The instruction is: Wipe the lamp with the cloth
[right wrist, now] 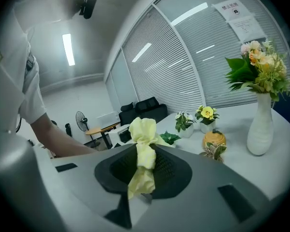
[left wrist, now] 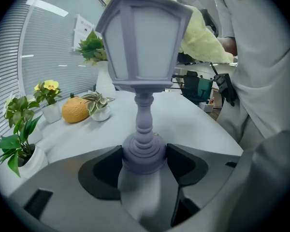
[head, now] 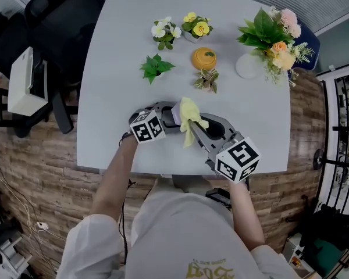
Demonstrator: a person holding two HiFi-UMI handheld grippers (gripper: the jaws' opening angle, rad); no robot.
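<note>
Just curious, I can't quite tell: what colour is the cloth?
The cloth is pale yellow; the right gripper view shows it best.

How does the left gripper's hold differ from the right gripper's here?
The left gripper clamps the round base of the pale lilac lantern-shaped lamp, which stands upright; the right gripper pinches a crumpled yellow cloth at its middle. The lamp is rigid, the cloth limp. Both grippers are shut on their thing, and the cloth lies on the lamp's top.
</note>
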